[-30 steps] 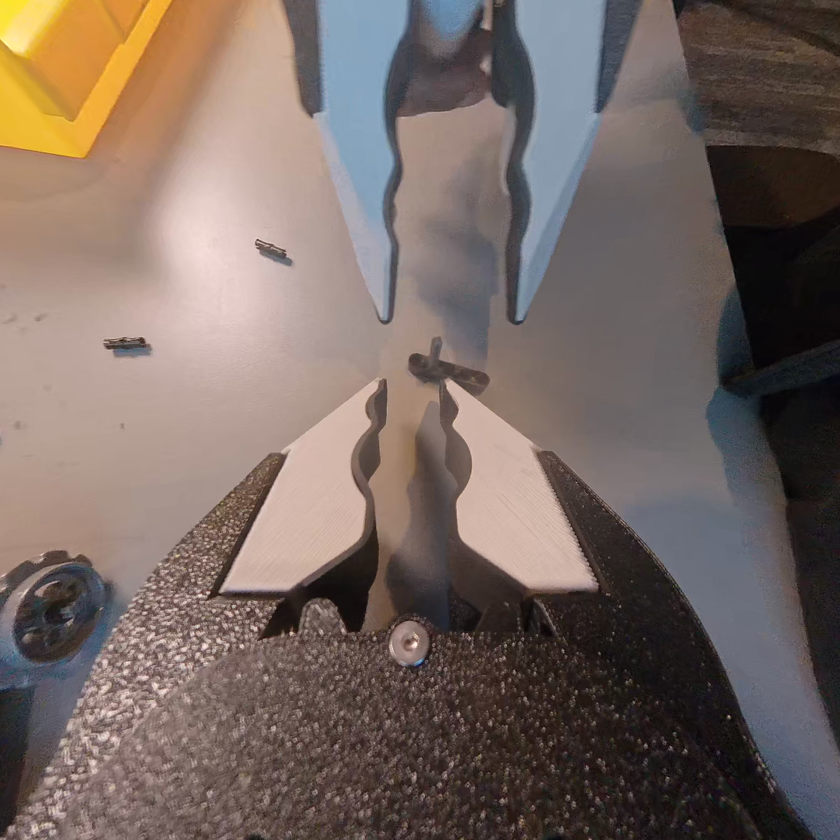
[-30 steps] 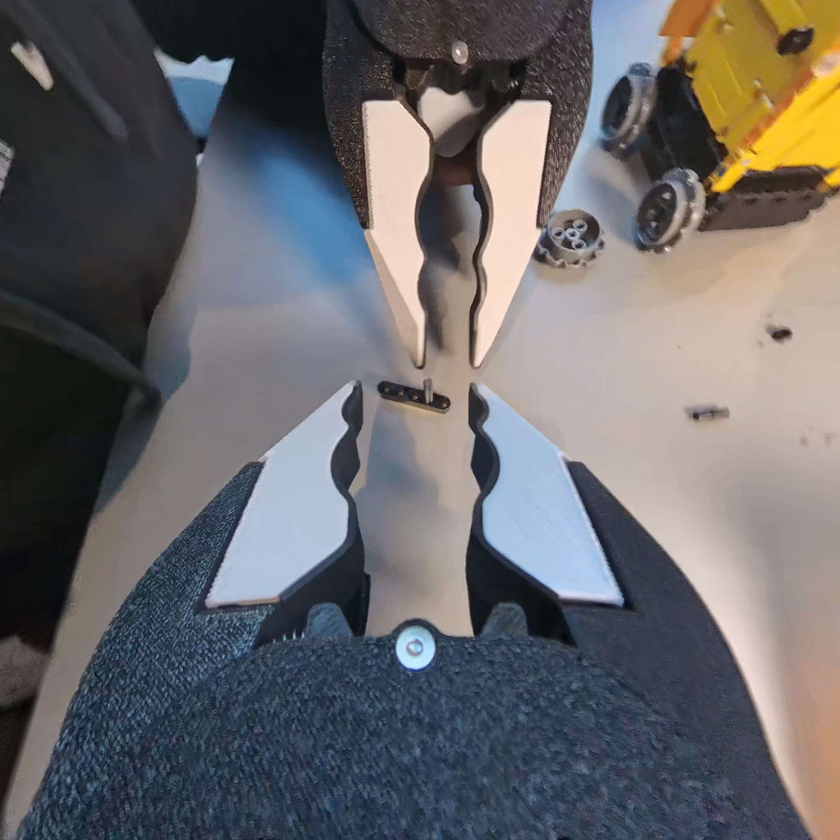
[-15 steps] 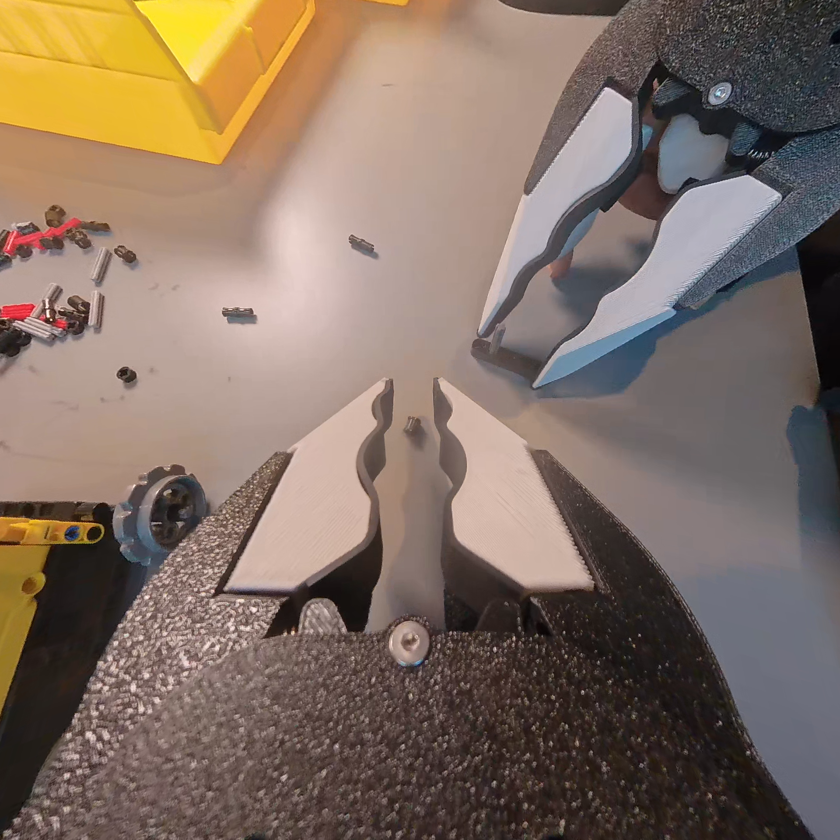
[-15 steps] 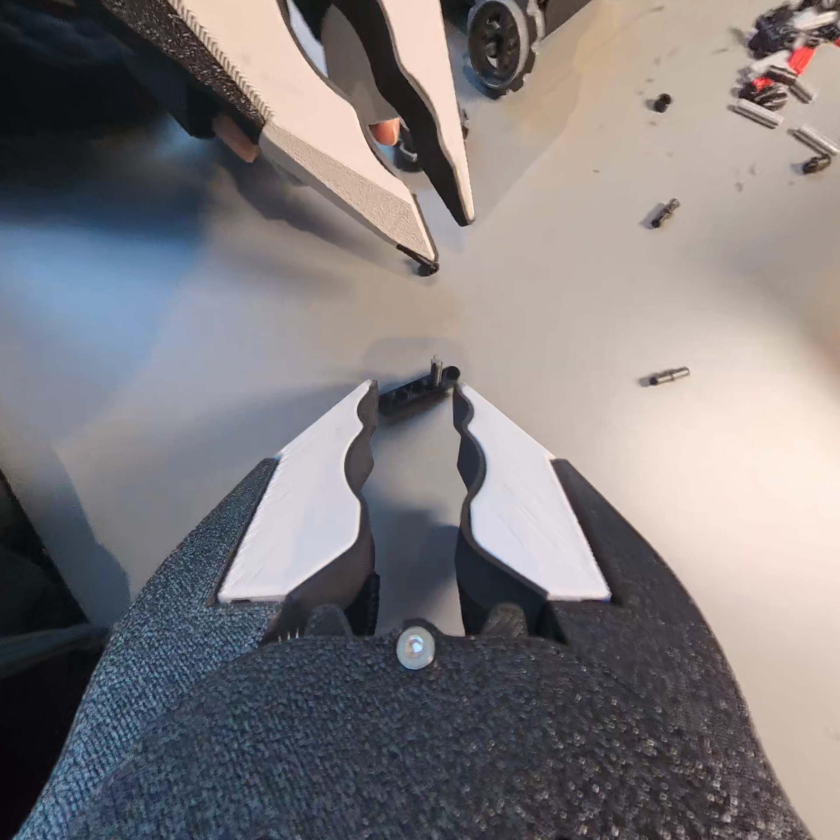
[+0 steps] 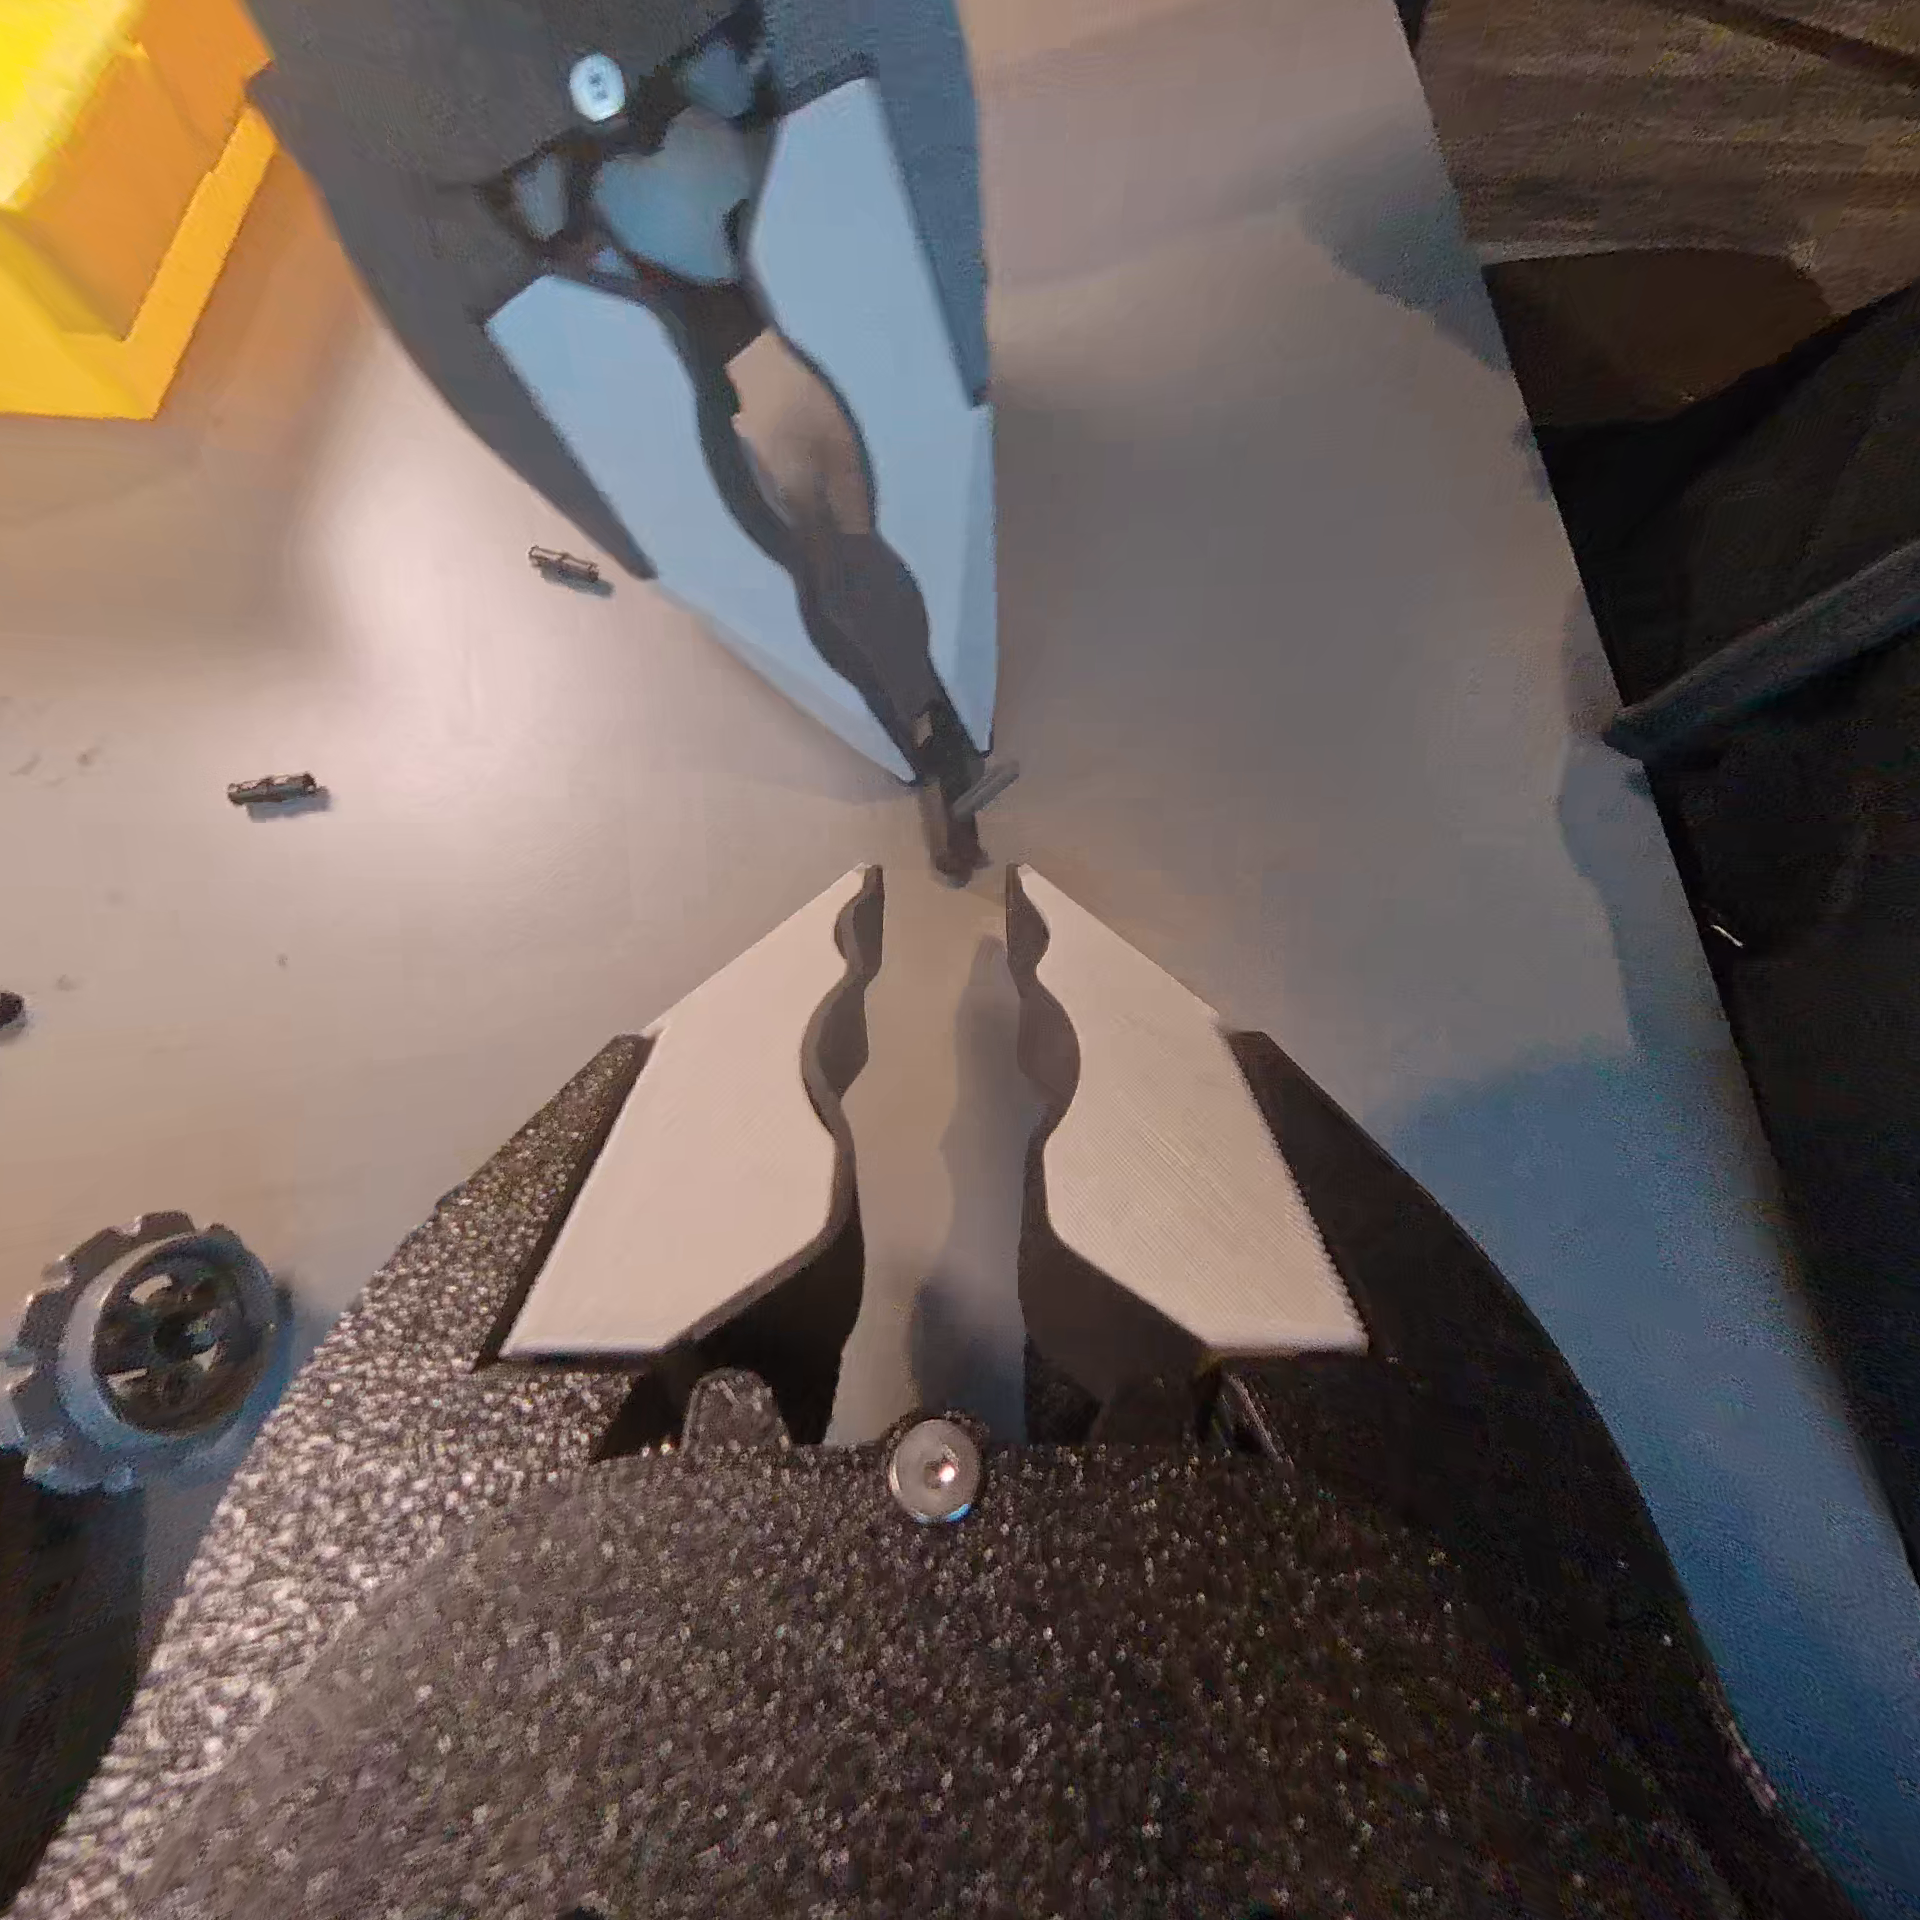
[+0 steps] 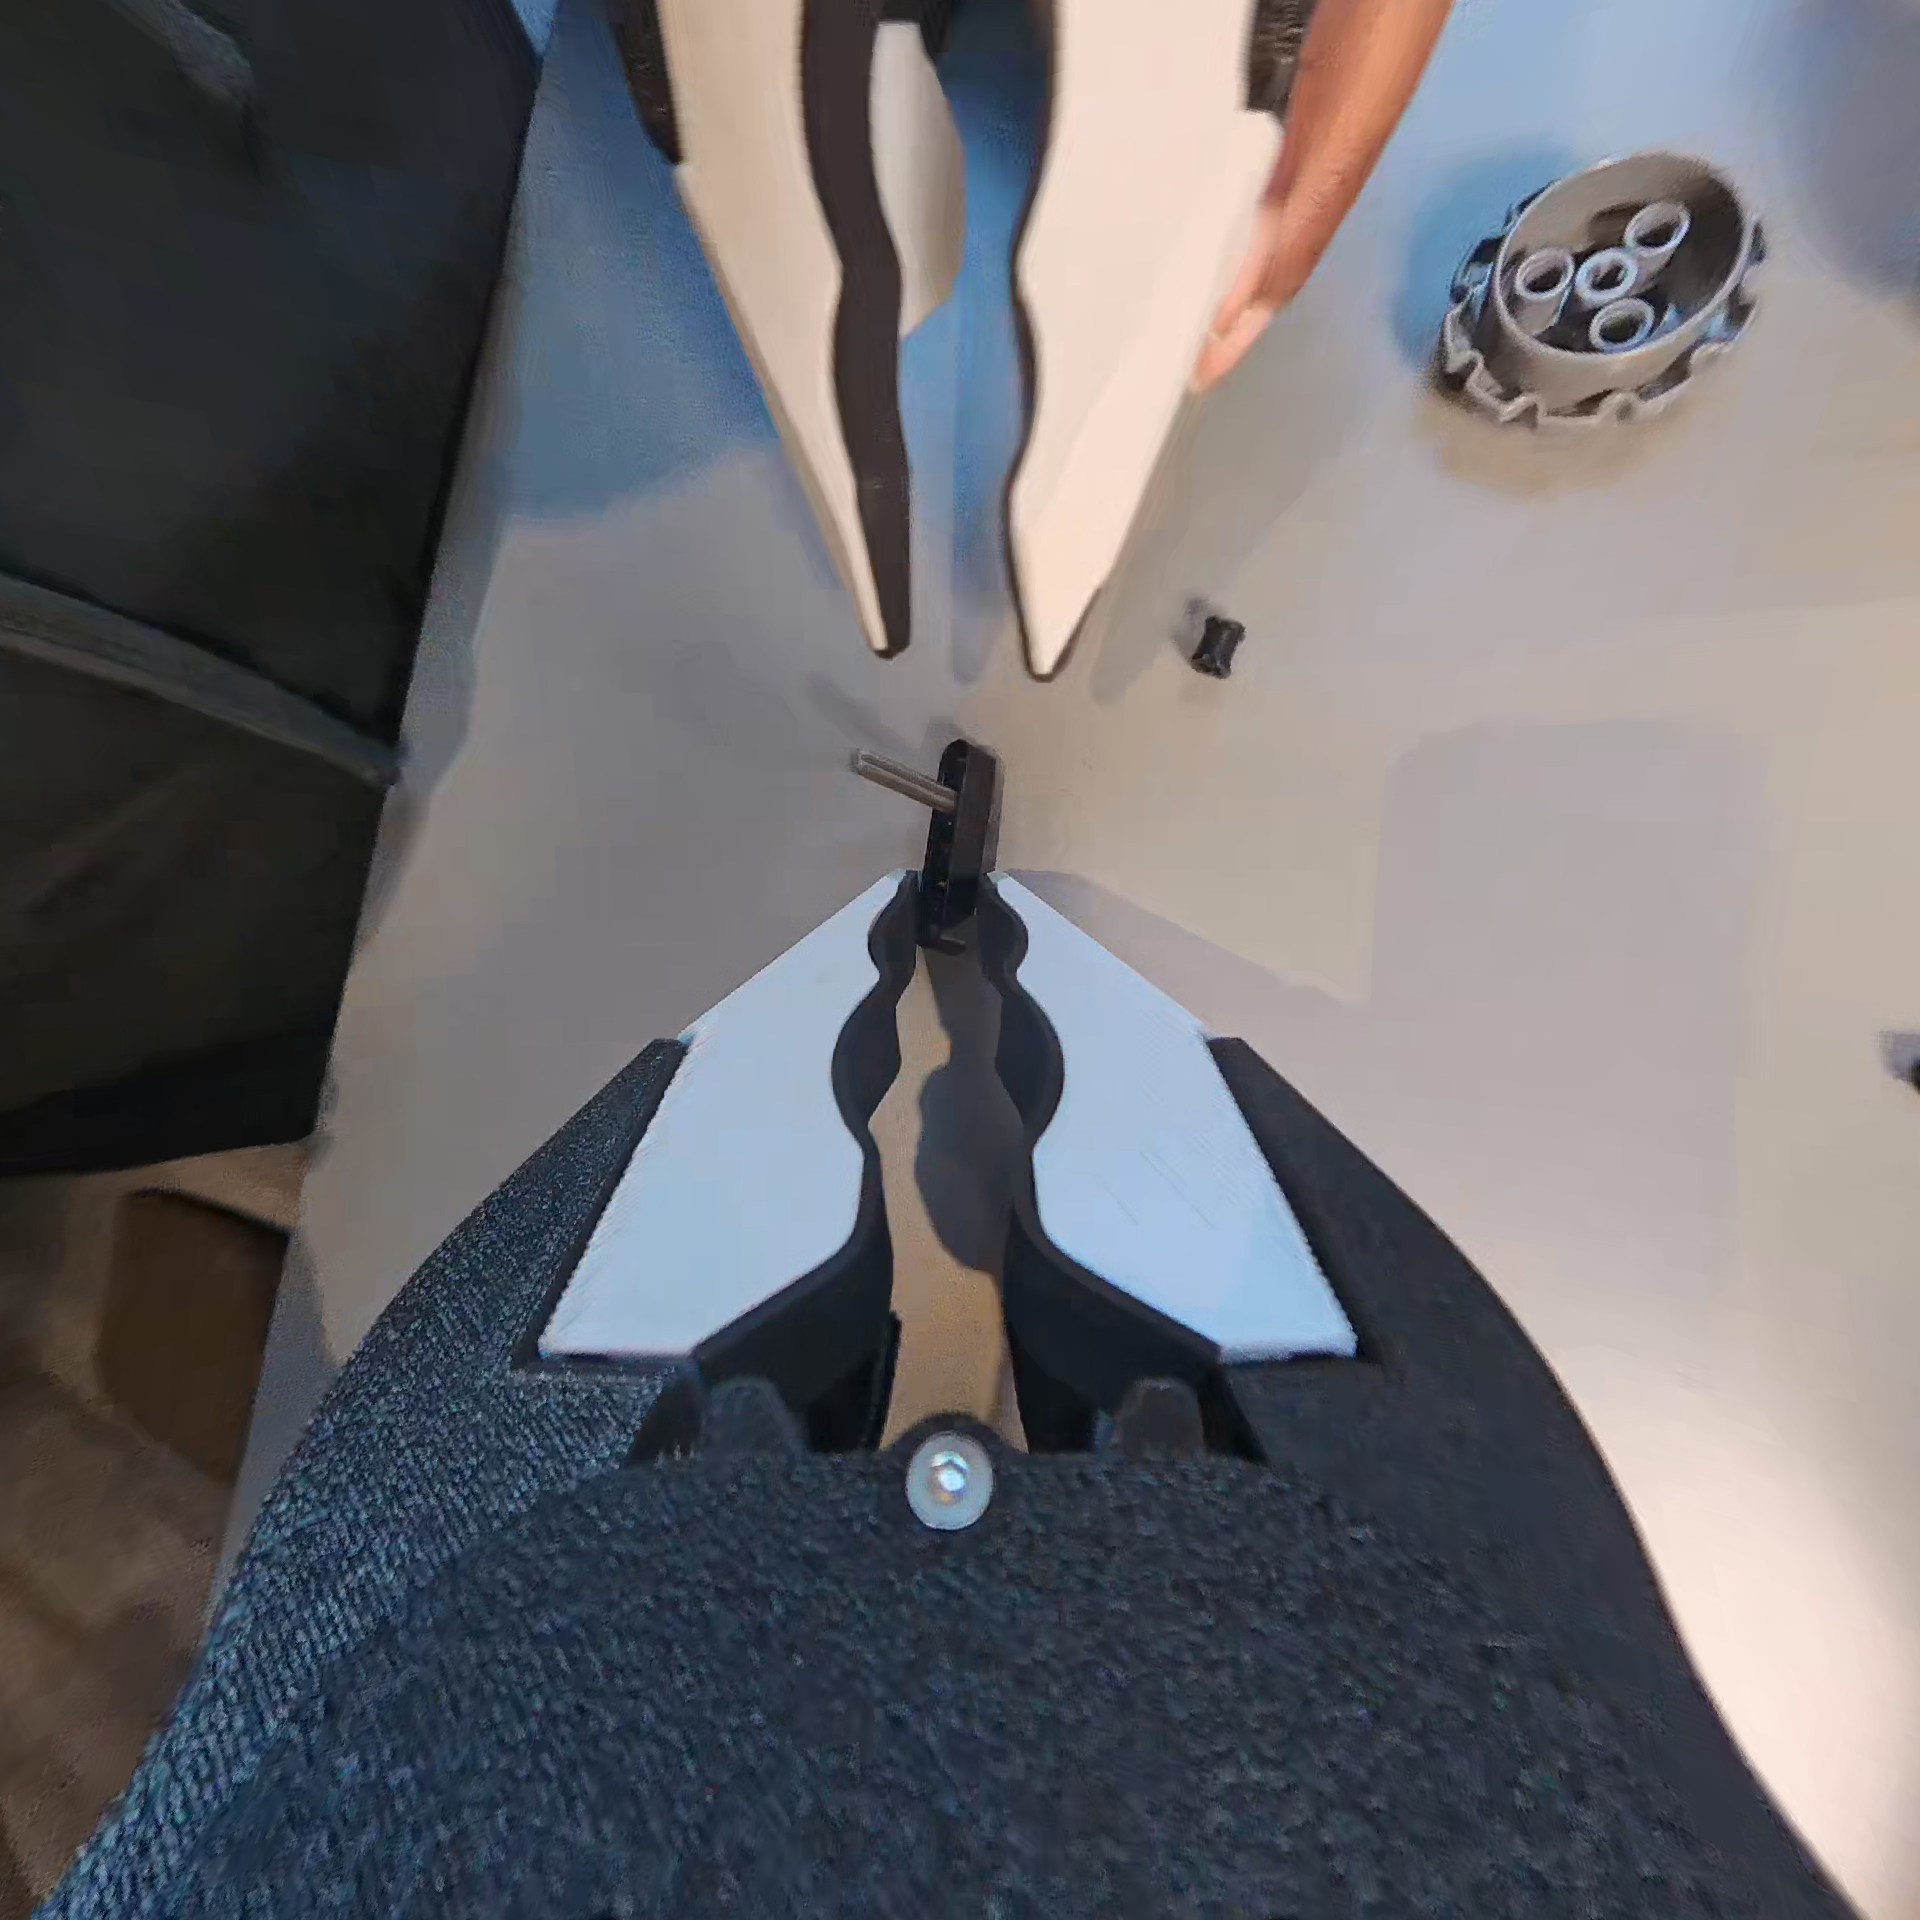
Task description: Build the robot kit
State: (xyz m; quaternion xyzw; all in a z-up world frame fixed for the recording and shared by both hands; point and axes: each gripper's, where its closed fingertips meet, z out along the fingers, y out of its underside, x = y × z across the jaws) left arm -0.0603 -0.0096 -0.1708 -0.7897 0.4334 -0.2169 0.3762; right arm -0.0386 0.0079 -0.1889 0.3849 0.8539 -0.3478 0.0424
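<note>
A small black beam (image 6: 961, 821) with a grey pin (image 6: 894, 779) sticking out of its side stands upright, pinched at its lower end by my right gripper (image 6: 951, 883), which is shut on it. In the left wrist view the same beam (image 5: 956, 810) hangs from the right gripper (image 5: 940, 764), just beyond my left gripper (image 5: 943, 878). The left gripper is open and empty, tip to tip with the right one, and shows at the top of the right wrist view (image 6: 964, 655). A small black bush (image 6: 1210, 634) lies on the grey table (image 6: 1455, 935) beside it.
A grey toothed wheel (image 6: 1600, 291) lies at the left gripper's side, also in the left wrist view (image 5: 156, 1340). Two loose black pins (image 5: 272, 790) (image 5: 561, 561) and a yellow block (image 5: 94, 239) lie to the left. Dark fabric (image 5: 1766, 727) lies beyond the table edge. A fingertip (image 6: 1268, 260) shows. One gripper's finger ends stand about 4 cm off the other's.
My right gripper has shut on the black beam and raised it on end. My left gripper has swung back from the small black bush to face the right gripper's tips.
</note>
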